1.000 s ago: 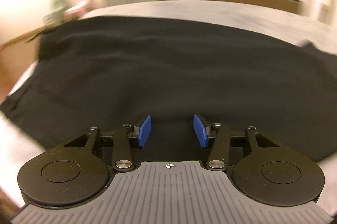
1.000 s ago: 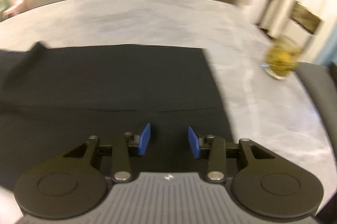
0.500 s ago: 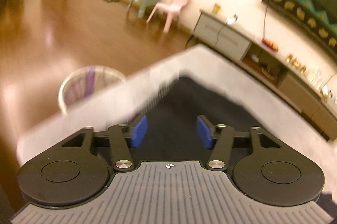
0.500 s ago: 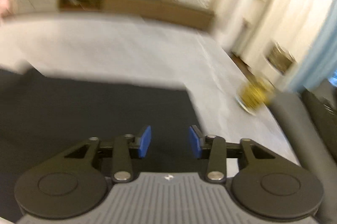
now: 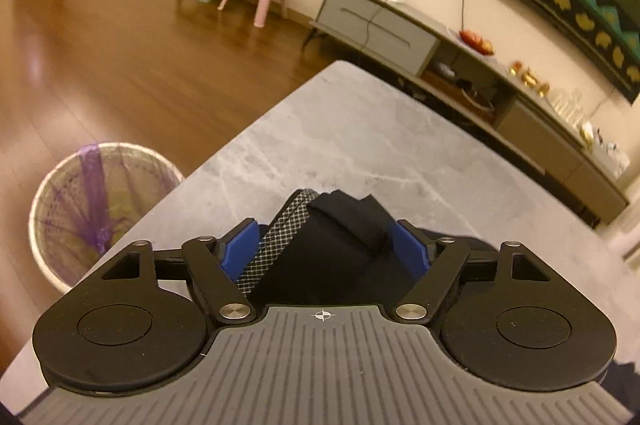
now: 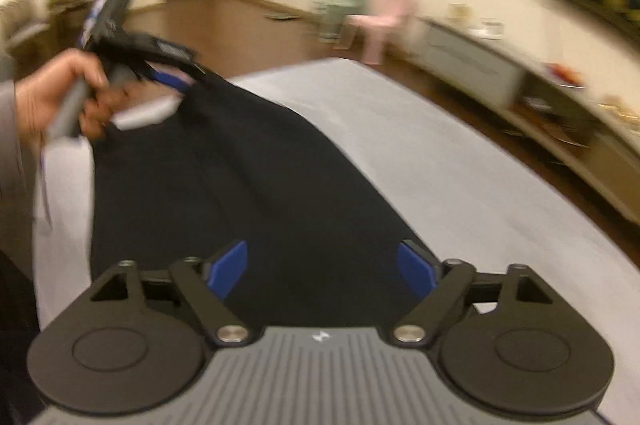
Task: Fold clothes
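The black fabric garment is mid-fold, by my judgement: part lies on the grey marble-patterned table, while one edge with a checked band hangs lifted. The left gripper has that bunched edge between its opening jaws; whether the pads still press is unclear. The right gripper is spreading wide over the cloth, gripping nothing. Flattening and further folds seemingly remain. At near left, the white mesh wastebasket contains a purple bag liner.
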`<state>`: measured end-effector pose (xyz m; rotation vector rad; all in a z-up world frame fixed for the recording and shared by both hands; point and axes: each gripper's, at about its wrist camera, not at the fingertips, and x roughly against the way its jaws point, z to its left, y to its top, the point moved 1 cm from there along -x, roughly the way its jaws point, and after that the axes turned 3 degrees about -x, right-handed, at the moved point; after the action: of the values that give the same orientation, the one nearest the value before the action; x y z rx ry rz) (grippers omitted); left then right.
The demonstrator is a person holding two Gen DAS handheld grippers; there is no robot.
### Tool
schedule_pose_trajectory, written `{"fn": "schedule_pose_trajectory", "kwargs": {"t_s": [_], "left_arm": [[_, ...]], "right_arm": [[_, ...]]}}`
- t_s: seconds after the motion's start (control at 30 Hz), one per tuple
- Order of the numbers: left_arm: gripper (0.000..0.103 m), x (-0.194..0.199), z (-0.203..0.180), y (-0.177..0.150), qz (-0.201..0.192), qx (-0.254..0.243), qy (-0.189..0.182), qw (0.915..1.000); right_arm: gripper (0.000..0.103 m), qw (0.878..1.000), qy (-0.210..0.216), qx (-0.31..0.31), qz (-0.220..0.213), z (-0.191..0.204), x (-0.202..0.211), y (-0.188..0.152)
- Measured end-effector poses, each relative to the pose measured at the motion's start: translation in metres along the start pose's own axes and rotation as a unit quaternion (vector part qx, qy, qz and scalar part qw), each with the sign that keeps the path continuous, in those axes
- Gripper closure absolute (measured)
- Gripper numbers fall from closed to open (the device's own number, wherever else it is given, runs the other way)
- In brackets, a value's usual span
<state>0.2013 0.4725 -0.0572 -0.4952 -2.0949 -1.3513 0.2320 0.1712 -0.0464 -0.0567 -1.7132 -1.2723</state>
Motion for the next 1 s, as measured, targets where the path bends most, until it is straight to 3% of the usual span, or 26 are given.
{"fn": "schedule_pose_trajectory", "kwargs": {"t_s": [0.07,0.13,0.17,0.2,0.3,0.37,0.43,0.5,0.53,0.6,0.67,0.7,0.77,0.83,0.87,0.9,0.93,1.0], "left_arm": [[0.039,-0.006,-0.001,-0.004,0.011,-0.005,-0.011,0.9999],[0.061,-0.013,-0.003,-0.010,0.024,-0.029,-0.013,0.9992],[0.080,-0.016,-0.003,-0.014,0.031,-0.043,-0.015,0.9985],[0.091,-0.019,-0.003,-0.017,0.038,-0.055,-0.021,0.9975],[0.103,-0.017,-0.006,-0.023,0.027,-0.107,-0.036,0.9932],[0.103,-0.009,-0.008,-0.026,0.011,-0.138,-0.055,0.9889],[0.103,0.001,-0.010,-0.029,-0.005,-0.167,-0.073,0.9833],[0.103,0.009,-0.009,-0.033,-0.020,-0.188,-0.086,0.9781],[0.103,0.013,-0.007,-0.035,-0.023,-0.194,-0.091,0.9764],[0.101,0.015,0.001,-0.037,-0.017,-0.189,-0.107,0.9760],[0.087,0.019,0.011,-0.038,-0.013,-0.177,-0.131,0.9753],[0.080,0.020,0.015,-0.038,-0.011,-0.168,-0.138,0.9760],[0.080,0.023,0.021,-0.037,-0.008,-0.150,-0.148,0.9775],[0.081,0.026,0.027,-0.036,-0.005,-0.132,-0.158,0.9785],[0.082,0.025,0.027,-0.037,-0.001,-0.131,-0.155,0.9792],[0.082,0.022,0.026,-0.038,0.004,-0.132,-0.149,0.9800],[0.083,0.021,0.025,-0.039,0.007,-0.136,-0.144,0.9801],[0.083,0.020,0.021,-0.042,0.012,-0.145,-0.134,0.9803]], "right_arm": [[0.017,0.999,0.030,-0.007,0.011,0.004,-0.049,0.038],[0.016,0.998,0.050,-0.007,0.035,0.003,-0.094,0.062],[0.016,0.997,0.059,-0.007,0.047,0.002,-0.117,0.074],[0.016,0.996,0.069,-0.006,0.059,0.002,-0.139,0.086],[0.016,0.989,0.103,0.001,0.106,0.008,-0.188,0.104],[0.032,0.982,0.132,0.003,0.136,0.012,-0.202,0.105],[0.077,0.976,0.161,0.001,0.145,0.018,-0.204,0.104],[0.100,0.982,0.155,0.026,0.105,0.027,-0.183,0.102],[0.102,0.985,0.147,0.038,0.080,0.034,-0.168,0.100],[0.102,0.989,0.120,0.078,0.030,0.053,-0.133,0.089],[0.102,0.988,0.085,0.132,-0.006,0.078,-0.106,0.071],[0.103,0.985,0.078,0.152,-0.011,0.091,-0.097,0.061],[0.102,0.982,0.072,0.176,-0.007,0.111,-0.091,0.046],[0.090,0.985,0.062,0.161,0.001,0.111,-0.097,0.051],[0.079,0.987,0.058,0.149,0.004,0.109,-0.101,0.054],[0.061,0.990,0.057,0.126,0.004,0.100,-0.109,0.064],[0.037,0.993,0.056,0.103,0.005,0.090,-0.117,0.075],[0.020,0.996,0.054,0.068,0.016,0.071,-0.142,0.095]]}}
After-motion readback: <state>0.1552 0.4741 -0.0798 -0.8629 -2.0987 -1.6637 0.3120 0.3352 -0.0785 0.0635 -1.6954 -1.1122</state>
